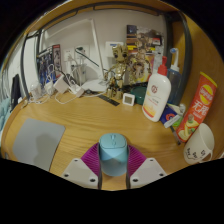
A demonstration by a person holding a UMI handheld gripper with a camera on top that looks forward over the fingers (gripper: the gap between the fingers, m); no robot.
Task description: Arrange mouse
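A light blue mouse [113,153] sits between my gripper's fingers, over the wooden desk [90,118]. The magenta pads [93,156] touch both of its sides. My gripper [113,166] is shut on the mouse. I cannot tell whether the mouse rests on the desk or is lifted off it.
A grey mouse mat [35,140] lies to the left of the fingers. A white bottle [157,90], a red-yellow chip can [199,105] and a white cup [199,143] stand to the right. A small clock [128,98] and clutter with cables [62,85] lie at the back.
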